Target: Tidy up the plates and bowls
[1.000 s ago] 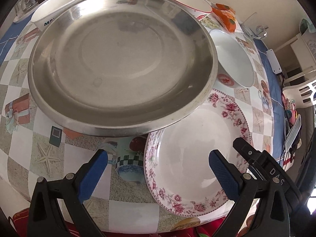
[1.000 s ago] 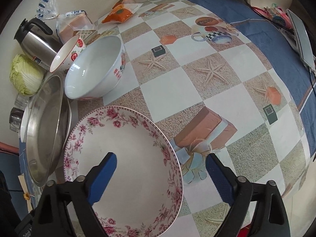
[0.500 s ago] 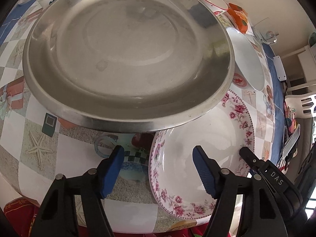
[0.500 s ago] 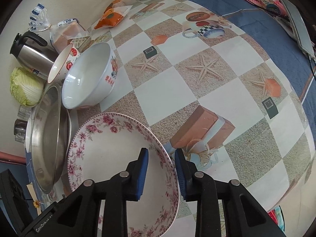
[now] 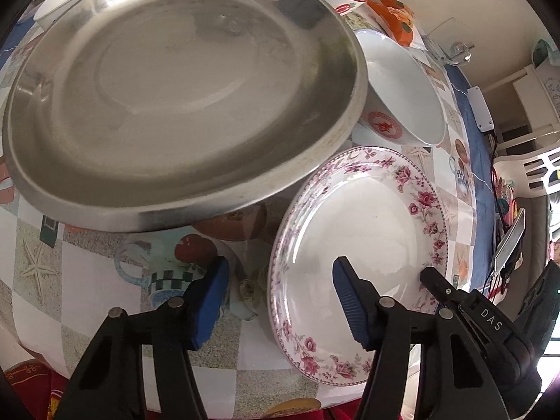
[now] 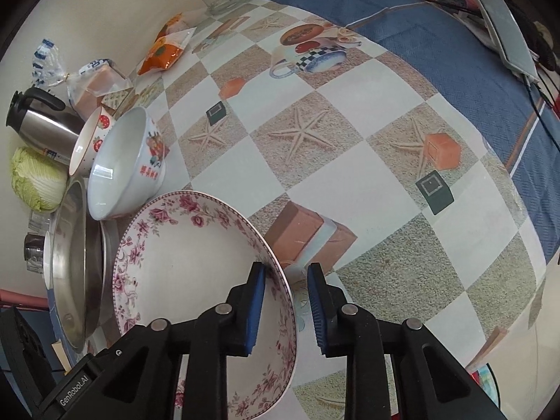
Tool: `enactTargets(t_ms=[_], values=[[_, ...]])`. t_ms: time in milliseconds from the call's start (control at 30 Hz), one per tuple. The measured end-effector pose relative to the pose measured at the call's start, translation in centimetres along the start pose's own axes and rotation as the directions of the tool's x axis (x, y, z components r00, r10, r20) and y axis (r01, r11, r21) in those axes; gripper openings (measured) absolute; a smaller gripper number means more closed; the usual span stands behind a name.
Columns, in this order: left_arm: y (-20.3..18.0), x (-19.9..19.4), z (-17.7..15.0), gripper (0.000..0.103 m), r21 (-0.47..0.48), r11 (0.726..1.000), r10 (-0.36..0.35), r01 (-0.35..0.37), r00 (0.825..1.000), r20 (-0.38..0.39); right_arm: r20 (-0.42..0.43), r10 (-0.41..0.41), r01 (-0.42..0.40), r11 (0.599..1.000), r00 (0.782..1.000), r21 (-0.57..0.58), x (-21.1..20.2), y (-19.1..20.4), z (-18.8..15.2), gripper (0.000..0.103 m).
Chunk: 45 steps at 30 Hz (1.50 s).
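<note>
right wrist view: the right gripper clamps the rim of the floral plate, which tilts up off the checked tablecloth beside the steel tray. the left gripper has just been closing; its half-parted jaws straddle the plate's near rim without pressing.

Both views bright, soft even daylight, faint shadows. Strong fisheye bend, black vignette at corners. Left wrist: steel tray motion-smeared, pale glare on its base; floral plate rim slightly blurred. Right wrist: sharp throughout.
</note>
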<state>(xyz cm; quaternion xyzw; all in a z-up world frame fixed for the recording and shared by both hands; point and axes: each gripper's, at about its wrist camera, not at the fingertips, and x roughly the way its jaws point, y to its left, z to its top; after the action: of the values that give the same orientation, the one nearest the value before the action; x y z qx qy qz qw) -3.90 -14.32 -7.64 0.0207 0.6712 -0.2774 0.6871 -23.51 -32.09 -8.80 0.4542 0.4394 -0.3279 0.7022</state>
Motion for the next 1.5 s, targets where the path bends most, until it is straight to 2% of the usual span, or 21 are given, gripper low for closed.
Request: enactTargets(t_ms=[67, 233, 300, 333, 367, 533, 767, 967, 1200, 1367, 1500], values=[[-0.2, 0.1, -0.1, 0.055, -0.003, 1.000, -0.031, 0.031, 1.000, 0.003, -0.005, 0.042, -0.042, 0.999, 0.999, 0.029, 0.0, -0.7, 0.0, 0.027], [0.7, 0.3, 0.4, 0.052, -0.066, 0.992, -0.108, 0.109, 0.994, 0.023, 0.004, 0.086, -0.086, 0.994, 0.996, 0.065, -0.1, -1.3, 0.3, 0.027], [0.7, 0.6, 0.4, 0.042, -0.059, 0.994, -0.095, 0.096, 0.995, 0.032, 0.008, 0.102, -0.102, 0.992, 0.995, 0.073, -0.2, -1.4, 0.1, 0.027], [0.5, 0.5, 0.6, 0.037, -0.047, 0.995, -0.083, 0.084, 0.996, 0.034, 0.006, 0.114, -0.114, 0.991, 0.993, 0.076, 0.0, -1.4, 0.3, 0.024], [0.1, 0.3, 0.7, 0.033, -0.037, 0.996, -0.077, 0.078, 0.996, 0.035, -0.003, 0.128, -0.128, 0.989, 0.992, 0.079, -0.1, -1.6, -0.1, 0.019], [0.0, -0.1, 0.5, 0.020, -0.027, 0.997, -0.072, 0.073, 0.997, 0.036, 0.001, 0.130, -0.130, 0.988, 0.991, 0.080, 0.2, -1.3, 0.1, 0.018], [-1.6, -0.1, 0.6, 0.020, 0.042, 0.997, -0.073, 0.071, 0.997, 0.031, 0.037, 0.110, -0.113, 0.990, 0.993, 0.079, -0.7, -1.4, 0.4, 0.018], [-2.3, -0.9, 0.9, 0.020, 0.060, 0.994, -0.095, 0.092, 0.993, 0.066, 0.078, 0.142, -0.148, 0.987, 0.987, 0.066, -1.9, -1.5, 0.8, 0.018], [-2.9, -2.3, 0.8, 0.020, 0.103, 0.991, -0.095, 0.084, 0.990, 0.108, 0.107, 0.161, -0.168, 0.984, 0.981, 0.054, -2.9, -0.9, 0.9, 0.018], [-3.3, -2.7, 0.8, 0.020, 0.125, 0.987, -0.118, 0.103, 0.987, 0.112, 0.150, 0.168, -0.177, 0.983, 0.974, 0.051, -3.9, -0.9, 1.0, 0.018], [-3.6, -2.9, 0.8, 0.020, 0.144, 0.984, -0.122, 0.104, 0.985, 0.124, 0.204, 0.153, -0.157, 0.988, 0.967, 0.005, -5.2, -0.1, 1.0, 0.018]])
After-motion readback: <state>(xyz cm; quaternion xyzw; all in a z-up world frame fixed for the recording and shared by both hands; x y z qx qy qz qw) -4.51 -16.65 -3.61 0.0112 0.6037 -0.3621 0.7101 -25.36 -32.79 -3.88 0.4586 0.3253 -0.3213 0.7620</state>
